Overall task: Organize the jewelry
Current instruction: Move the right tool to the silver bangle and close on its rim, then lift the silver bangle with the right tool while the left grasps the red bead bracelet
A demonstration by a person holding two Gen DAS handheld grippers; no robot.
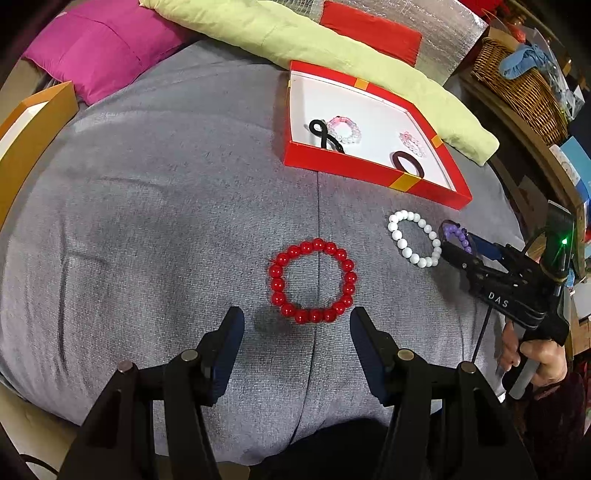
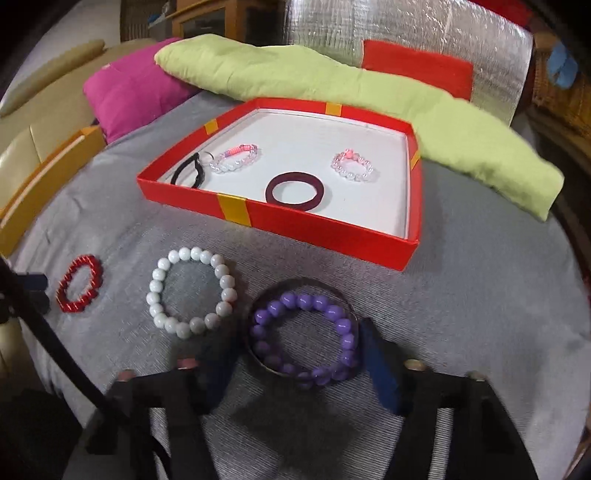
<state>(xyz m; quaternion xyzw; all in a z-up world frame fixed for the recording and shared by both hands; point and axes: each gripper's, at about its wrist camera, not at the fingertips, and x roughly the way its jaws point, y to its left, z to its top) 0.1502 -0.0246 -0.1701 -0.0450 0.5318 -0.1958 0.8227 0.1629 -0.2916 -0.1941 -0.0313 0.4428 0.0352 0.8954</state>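
Observation:
A red bead bracelet (image 1: 313, 281) lies on the grey cushion just beyond my open, empty left gripper (image 1: 297, 325); it also shows in the right wrist view (image 2: 78, 284). A white bead bracelet (image 1: 413, 238) (image 2: 192, 293) lies to its right. A purple bead bracelet (image 2: 306, 339) with a dark thin bangle (image 2: 295, 284) around it sits between the open fingers of my right gripper (image 2: 295, 358), which also shows in the left wrist view (image 1: 452, 240). The red box (image 1: 373, 177) (image 2: 332, 229) holds two pale pink bead bracelets, a dark hair tie and a black band.
A lime-green pillow (image 2: 332, 85), a magenta pillow (image 1: 99, 48) and a silver padded mat (image 2: 406, 29) lie behind the box. An orange box (image 1: 33, 122) stands at the left edge. A wicker basket (image 1: 517, 81) sits at the far right.

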